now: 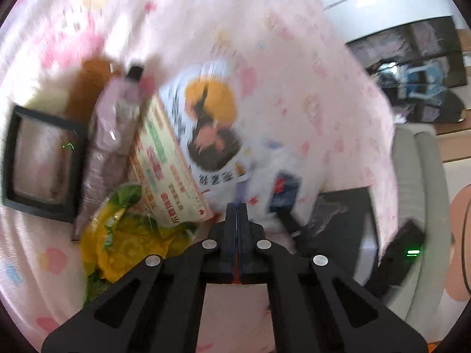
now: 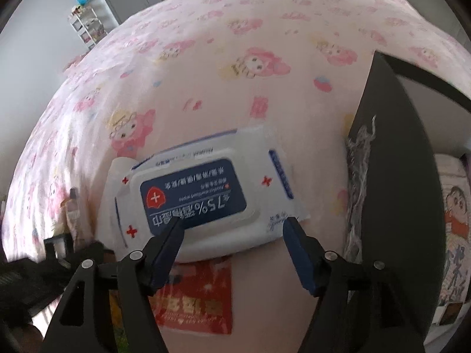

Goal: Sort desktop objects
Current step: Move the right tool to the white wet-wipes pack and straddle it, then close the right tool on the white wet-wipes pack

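Note:
A white wipes pack [image 2: 194, 197] with a blue label lies flat on the pink cartoon tablecloth [image 2: 235, 58]. My right gripper [image 2: 234, 225] stands open just above its near edge, the left fingertip [image 2: 176, 226] over the label and the other by the pack's right corner; neither pad presses on it. In the blurred left wrist view my left gripper [image 1: 237, 207] is shut, with nothing seen between its fingers. It hovers over a pile: a yellow-green snack bag [image 1: 126, 235], a flat printed box [image 1: 167, 170], a pink wrapped bottle [image 1: 114, 129] and a white cartoon package [image 1: 212, 117].
A black tray [image 1: 44, 158] sits left of the pile. A black open box [image 2: 394, 176] stands right of the wipes, with a cartoon-printed item [image 2: 453, 223] inside. A red packet [image 2: 197, 300] lies under my right gripper. The table's far half is bare cloth.

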{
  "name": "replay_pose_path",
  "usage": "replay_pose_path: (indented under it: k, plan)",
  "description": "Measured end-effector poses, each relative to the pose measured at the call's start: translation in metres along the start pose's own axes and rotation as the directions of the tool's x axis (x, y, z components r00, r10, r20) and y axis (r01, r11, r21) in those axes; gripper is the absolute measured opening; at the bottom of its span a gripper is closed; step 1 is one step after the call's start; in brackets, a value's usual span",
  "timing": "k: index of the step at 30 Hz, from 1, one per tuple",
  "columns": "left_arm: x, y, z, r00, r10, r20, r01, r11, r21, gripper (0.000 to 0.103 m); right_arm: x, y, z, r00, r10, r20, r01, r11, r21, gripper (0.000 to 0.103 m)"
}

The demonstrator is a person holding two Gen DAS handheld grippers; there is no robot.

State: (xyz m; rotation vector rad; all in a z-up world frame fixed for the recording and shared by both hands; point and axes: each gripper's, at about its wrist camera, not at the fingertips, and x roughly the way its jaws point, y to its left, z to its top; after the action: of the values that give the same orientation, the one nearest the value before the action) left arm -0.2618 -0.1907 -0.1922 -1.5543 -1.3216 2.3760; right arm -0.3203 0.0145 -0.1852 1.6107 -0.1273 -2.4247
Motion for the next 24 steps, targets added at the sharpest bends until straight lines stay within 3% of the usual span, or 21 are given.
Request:
replay_pose_path:
  k: [2,4,6,9,14,17,21,24]
  plan:
    - [-0.025,0.002,0.002,0.997,-0.040,0.064,0.040,0.999,0.010,0.000,-0.004,0.001,-0.003,1.000,0.016,-0.009,-0.016,1.000,-0.001,0.067]
    - [-0.033,0.008,0.006,0.997,-0.047,0.068,0.046,0.999,0.019,0.000,-0.009,0.004,-0.003,1.000,0.018,0.008,-0.018,1.000,-0.017,0.067]
    - [-0.015,0.006,0.004,0.999,-0.044,-0.004,0.044,0.999,0.024,0.000,-0.011,0.006,0.000,0.999,-0.021,0.045,0.022,0.999,-0.029,0.067]
    - [0.015,0.000,0.000,0.992,-0.037,-0.121,0.041,0.999,0.033,0.000,-0.002,0.003,0.006,0.998,-0.057,0.035,0.057,0.998,-0.003,0.067]
    - [0.038,-0.001,0.009,0.991,0.064,-0.119,-0.061,0.998,0.032,0.012,0.010,-0.003,0.014,0.997,-0.070,0.031,0.069,0.997,0.026,0.067]
    - [0.049,0.005,0.013,0.990,0.028,-0.135,-0.032,0.999,-0.027,0.012,0.011,-0.007,0.019,0.997,-0.071,0.029,0.070,0.997,0.040,0.067]
    - [0.061,0.000,0.015,0.990,0.059,-0.132,-0.059,0.998,0.001,0.012,0.020,-0.011,0.027,0.997,-0.065,0.033,0.063,0.997,0.053,0.071]
    - [0.064,0.001,0.017,0.988,0.059,-0.140,-0.058,0.998,0.013,0.014,0.034,-0.017,0.031,1.000,-0.011,0.020,0.010,0.996,0.083,0.081]
